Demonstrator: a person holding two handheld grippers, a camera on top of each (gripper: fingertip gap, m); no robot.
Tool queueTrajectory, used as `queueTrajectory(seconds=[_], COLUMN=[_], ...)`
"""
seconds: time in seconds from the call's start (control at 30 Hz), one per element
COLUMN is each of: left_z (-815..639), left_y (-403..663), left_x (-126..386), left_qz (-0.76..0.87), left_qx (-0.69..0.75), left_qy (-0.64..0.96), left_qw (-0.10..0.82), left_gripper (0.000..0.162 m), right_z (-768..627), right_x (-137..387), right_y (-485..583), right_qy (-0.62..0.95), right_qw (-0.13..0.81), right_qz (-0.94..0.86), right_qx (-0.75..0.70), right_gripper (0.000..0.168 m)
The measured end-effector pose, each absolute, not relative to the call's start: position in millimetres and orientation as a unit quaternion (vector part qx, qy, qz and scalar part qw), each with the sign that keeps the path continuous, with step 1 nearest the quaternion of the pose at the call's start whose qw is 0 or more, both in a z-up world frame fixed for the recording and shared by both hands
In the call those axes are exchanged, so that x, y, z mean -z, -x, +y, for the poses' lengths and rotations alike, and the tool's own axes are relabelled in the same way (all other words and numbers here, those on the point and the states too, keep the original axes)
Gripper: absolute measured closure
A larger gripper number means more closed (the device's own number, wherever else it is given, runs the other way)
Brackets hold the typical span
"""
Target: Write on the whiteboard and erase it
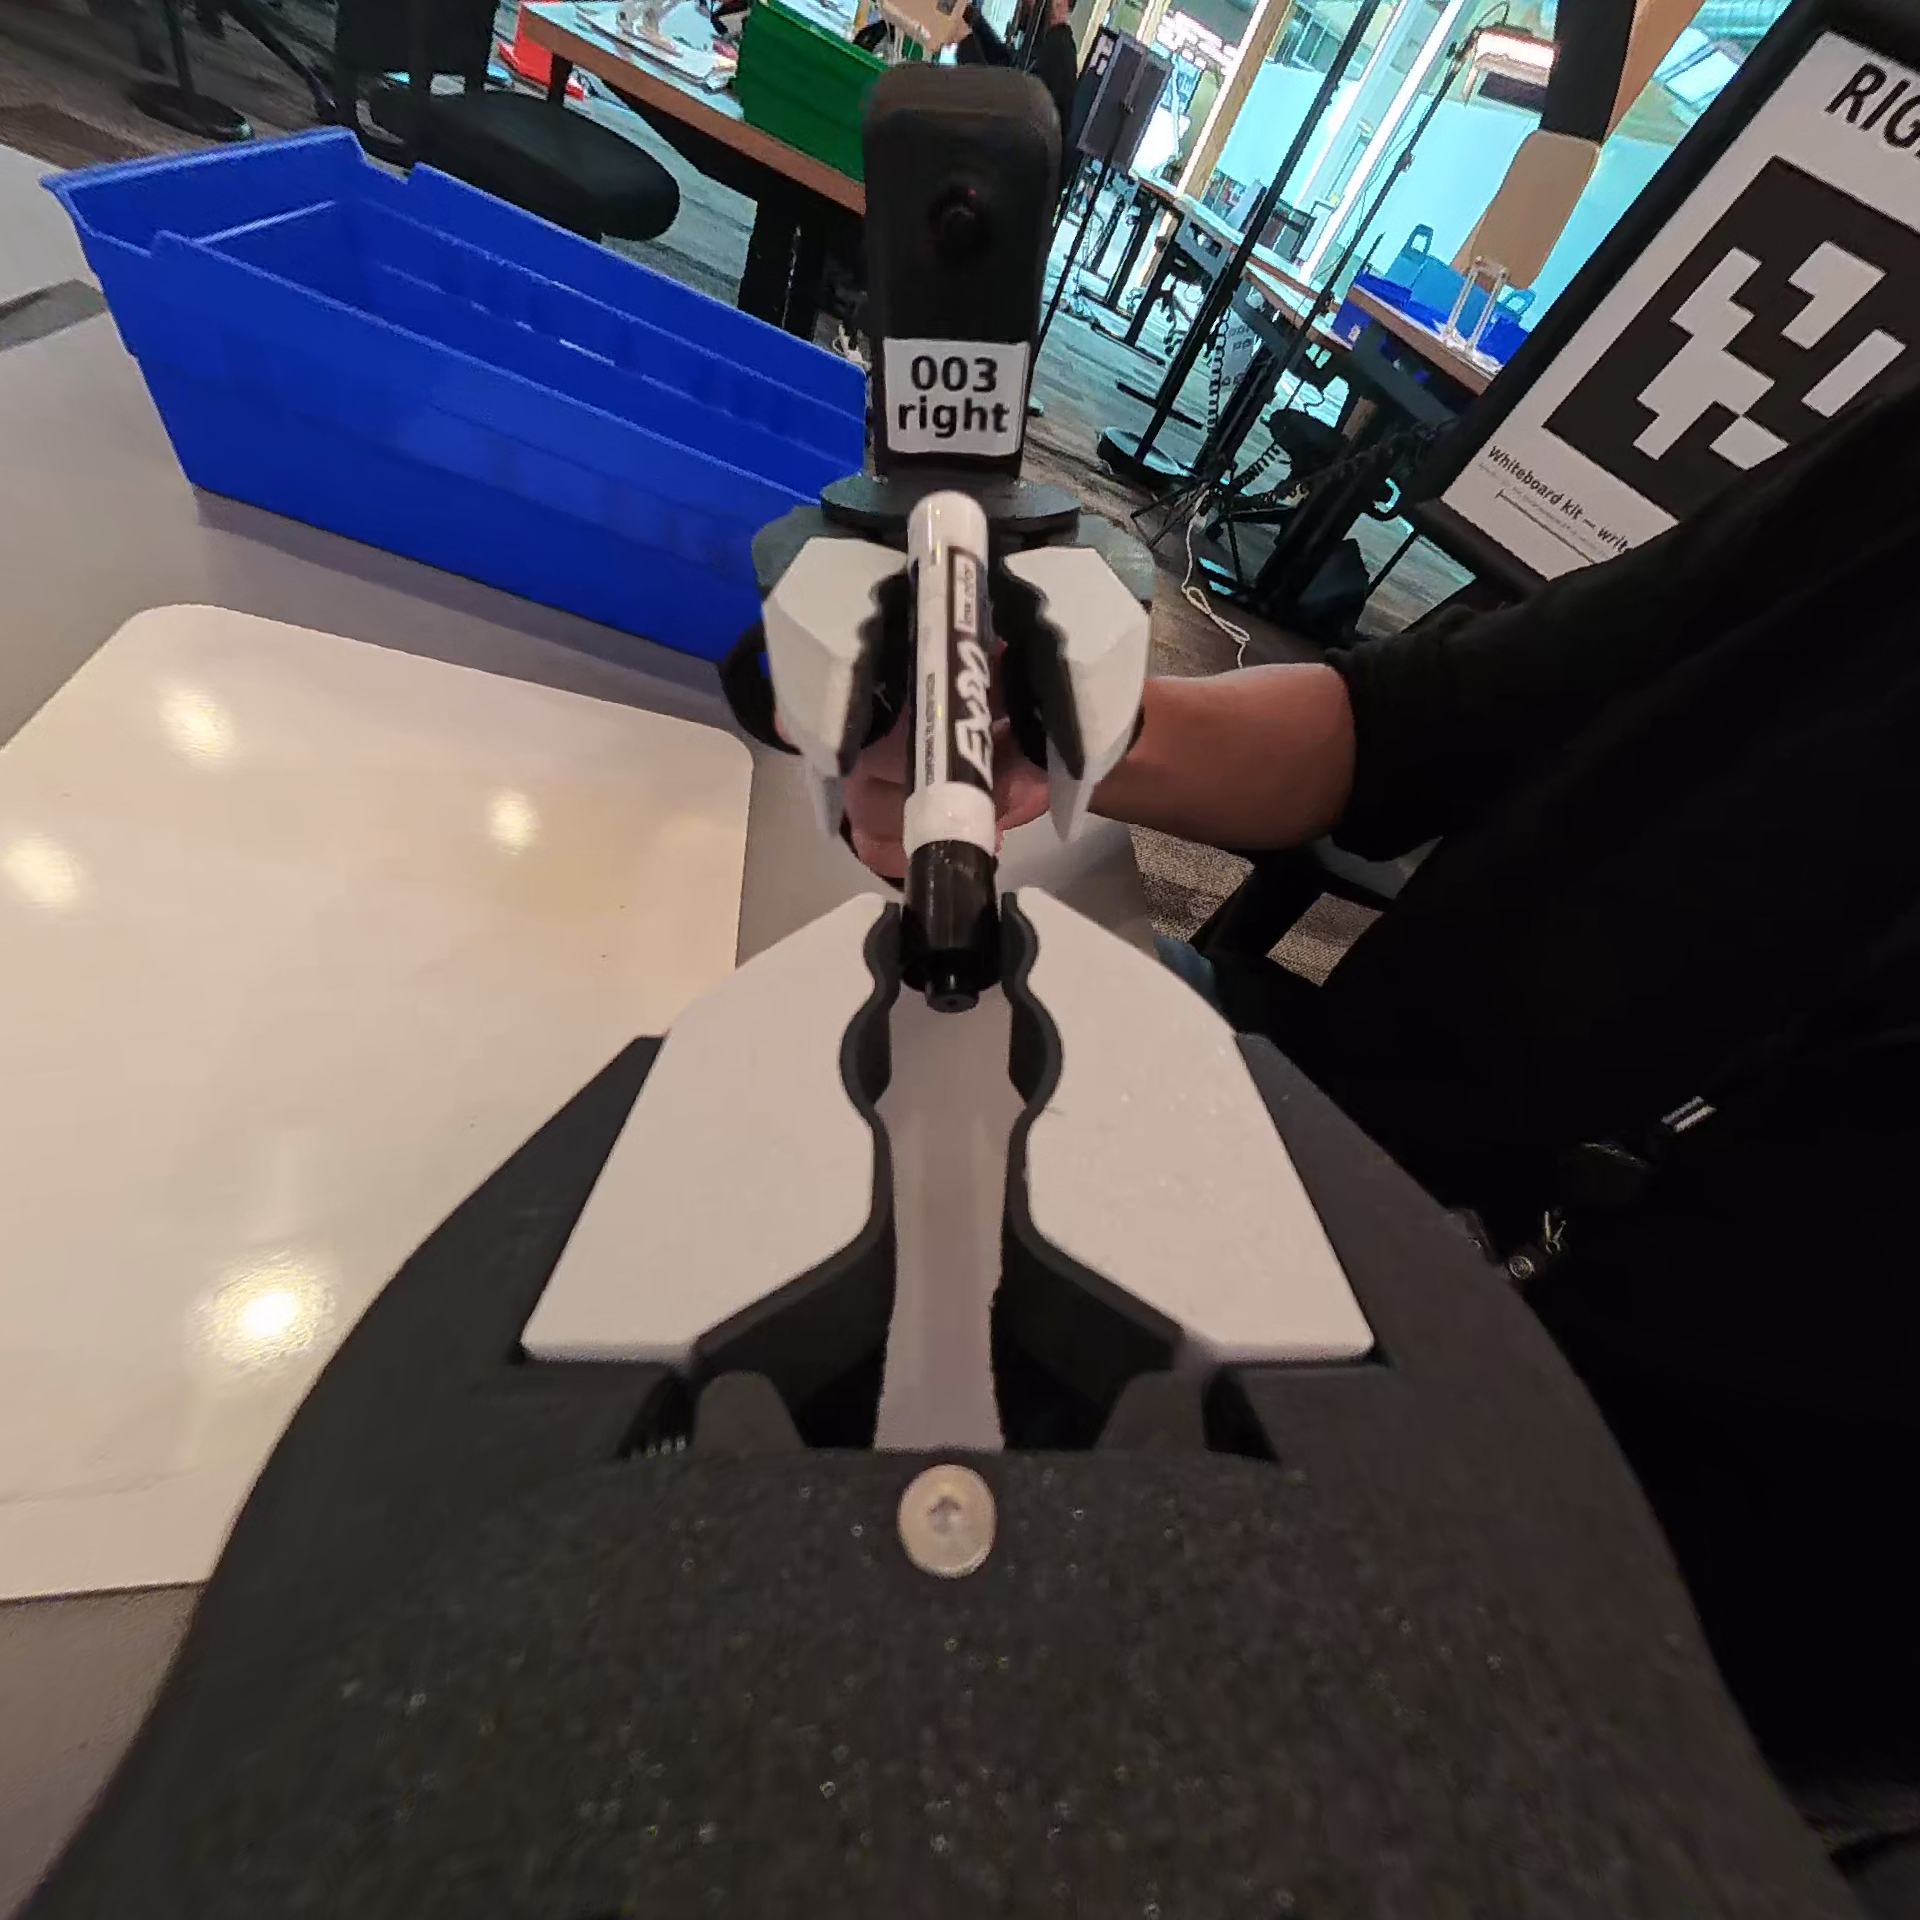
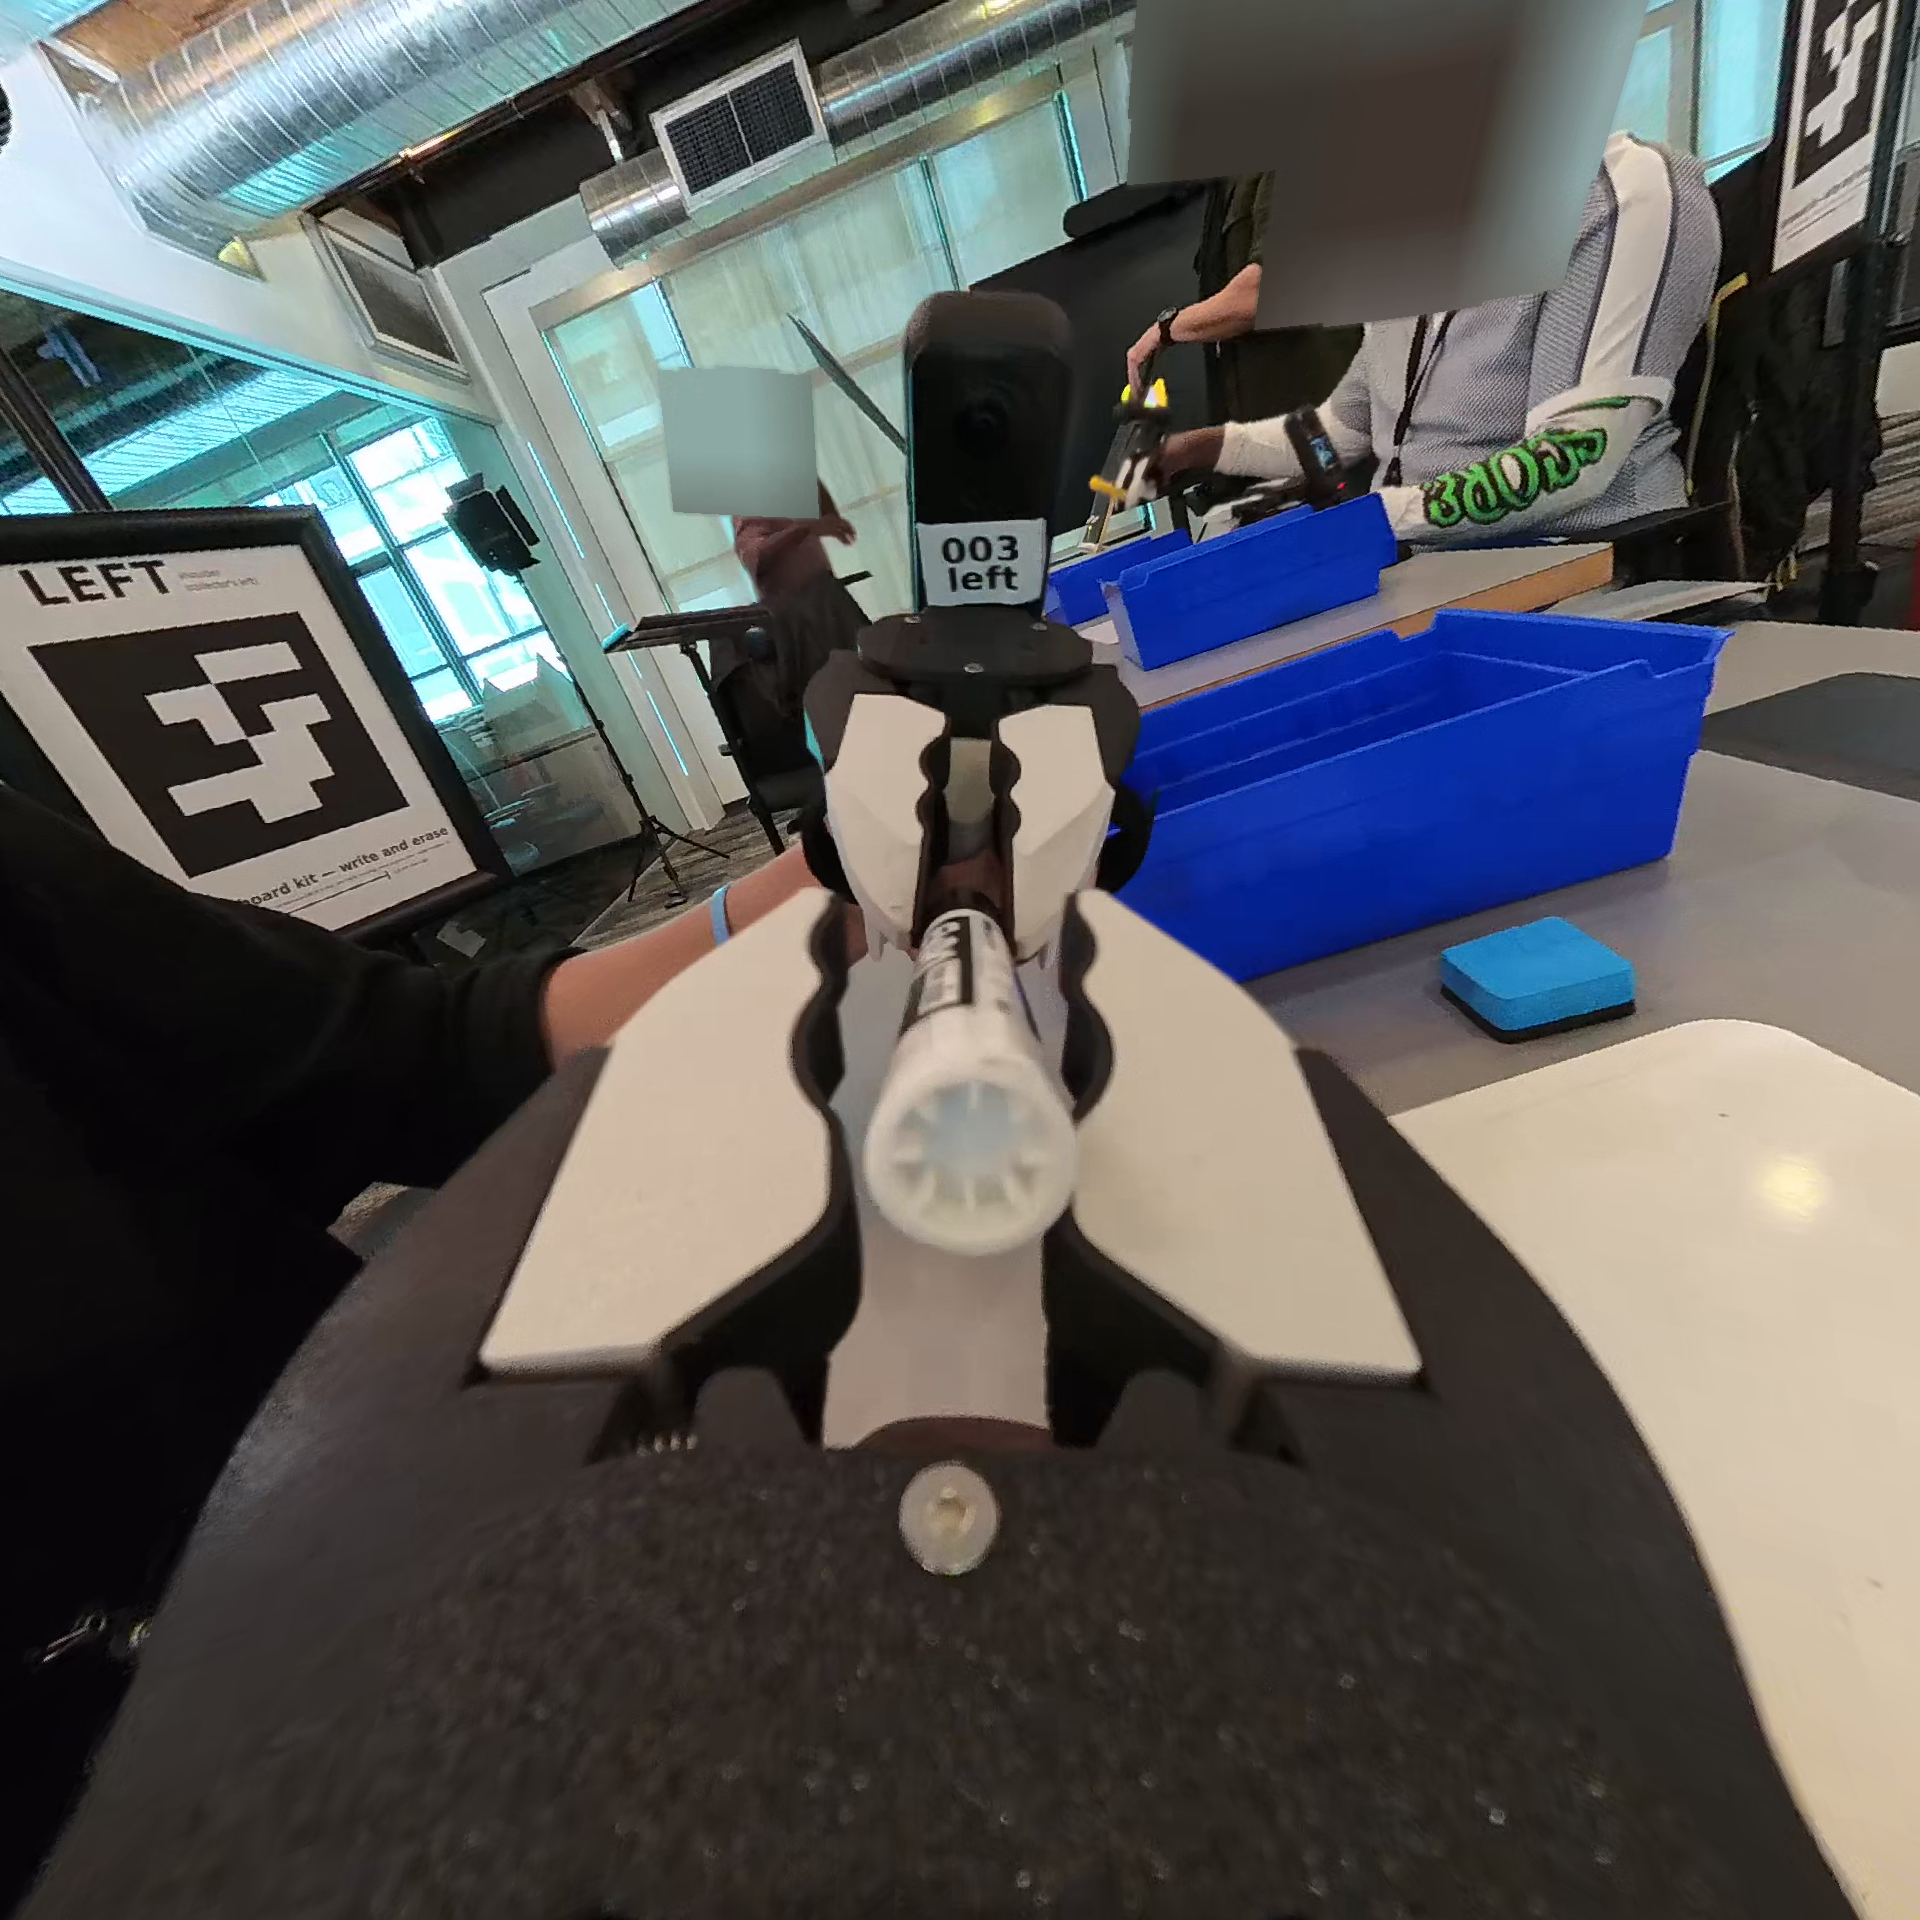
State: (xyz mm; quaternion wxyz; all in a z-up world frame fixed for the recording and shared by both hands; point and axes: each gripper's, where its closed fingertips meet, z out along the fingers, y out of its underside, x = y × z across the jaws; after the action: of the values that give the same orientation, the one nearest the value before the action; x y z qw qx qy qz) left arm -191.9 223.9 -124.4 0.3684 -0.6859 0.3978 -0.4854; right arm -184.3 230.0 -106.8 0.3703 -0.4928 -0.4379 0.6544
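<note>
The left gripper (image 1: 948,935) pinches the black cap (image 1: 943,914) of a dry-erase marker (image 1: 948,717), while the right gripper (image 2: 951,997) clamps its white, printed barrel. The marker spans lengthwise between the two facing grippers, above the table edge beside the whiteboard (image 1: 312,987). Both cameras carry white printed labels.

Left gripper (image 1: 948,940) and right gripper (image 2: 961,1023) facing, jaws clamped, forearms level
</note>
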Motion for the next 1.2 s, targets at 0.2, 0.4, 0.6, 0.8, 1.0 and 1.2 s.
queueTrajectory(seconds=[0.2, 0.4, 0.6, 0.8, 1.0, 1.2], left_z=[222.5, 227.2, 239.9, 240.9, 231.6, 216.6], left_y=[188.7, 183.4, 183.8, 170.8, 163.0, 164.3], left_x=[122.7, 120.8, 120.4, 139.3, 123.6, 101.7], left_qz=[0.396, 0.392, 0.403, 0.462, 0.48, 0.49], left_qx=[0.494, 0.474, 0.388, 0.28, 0.3, 0.333], left_qy=[0.682, 0.684, 0.698, 0.711, 0.674, 0.633], left_qw=[0.367, 0.392, 0.446, 0.451, 0.475, 0.498], left_gripper=[0.144, 0.14, 0.115, 0.142, 0.143, 0.143], right_z=[228.8, 233.2, 246.8, 241.2, 236.0, 221.5], right_x=[105.4, 103.3, 105.1, 107.2, 94.7, 74.3], right_y=[181.6, 174.9, 166.2, 169.9, 161.8, 162.2], right_qy=[0.492, 0.502, 0.526, 0.537, 0.515, 0.494], right_qw=[0.367, 0.365, 0.377, 0.367, 0.35, 0.367], right_qz=[-0.431, -0.429, -0.415, -0.422, -0.417, -0.433], right_qx=[-0.662, -0.656, -0.639, -0.631, -0.662, -0.658], right_gripper=[0.144, 0.149, 0.149, 0.148, 0.149, 0.15])
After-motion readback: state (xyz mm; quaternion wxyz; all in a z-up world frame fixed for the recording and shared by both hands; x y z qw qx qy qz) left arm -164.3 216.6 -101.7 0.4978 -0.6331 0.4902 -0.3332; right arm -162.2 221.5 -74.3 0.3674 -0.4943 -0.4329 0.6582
